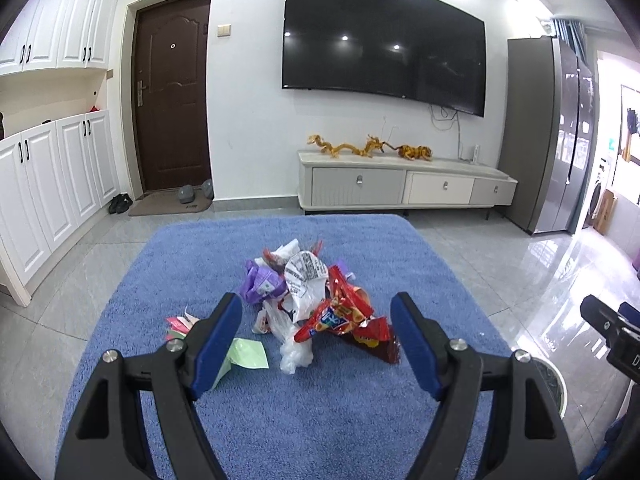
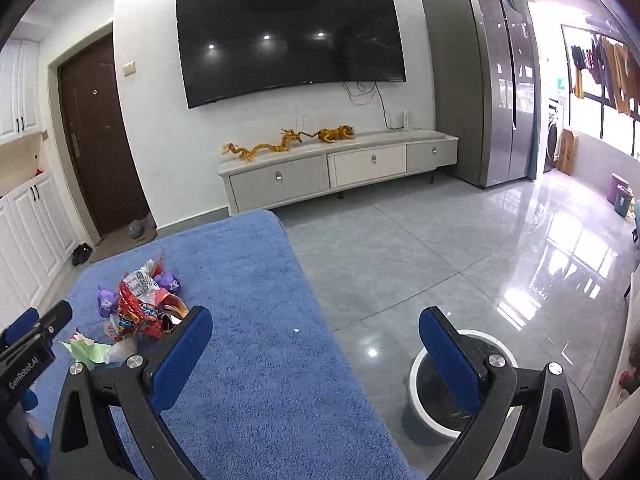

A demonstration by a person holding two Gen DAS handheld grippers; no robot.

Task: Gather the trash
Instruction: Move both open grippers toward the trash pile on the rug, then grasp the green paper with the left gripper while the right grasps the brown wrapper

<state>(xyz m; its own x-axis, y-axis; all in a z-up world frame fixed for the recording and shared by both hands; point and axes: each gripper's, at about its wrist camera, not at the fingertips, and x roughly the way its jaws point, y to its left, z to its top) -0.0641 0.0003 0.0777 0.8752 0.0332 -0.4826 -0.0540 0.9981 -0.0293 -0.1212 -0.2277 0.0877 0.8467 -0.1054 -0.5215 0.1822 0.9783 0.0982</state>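
Trash pile (image 1: 308,304): frame centre, dead ahead of left gripper (image 1: 318,340), jaws wide, empty; right gripper (image 2: 316,356) likewise agape, farther, above bin (image 2: 460,396), lower right.

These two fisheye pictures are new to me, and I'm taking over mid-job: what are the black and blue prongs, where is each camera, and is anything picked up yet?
Each picture comes from a camera on a hand-held claw, looking forward along its two blue-padded fingers. A person carries one claw in each hand; there is no robot arm.

The left view shows the left claw open, pointed at a pile of wrappers on a blue mat. A green paper scrap lies beside the pile.

The right view shows the right claw, also open, over the mat's right edge. A round bin with a dark liner stands on the floor beside the mat.

Neither claw holds anything yet.
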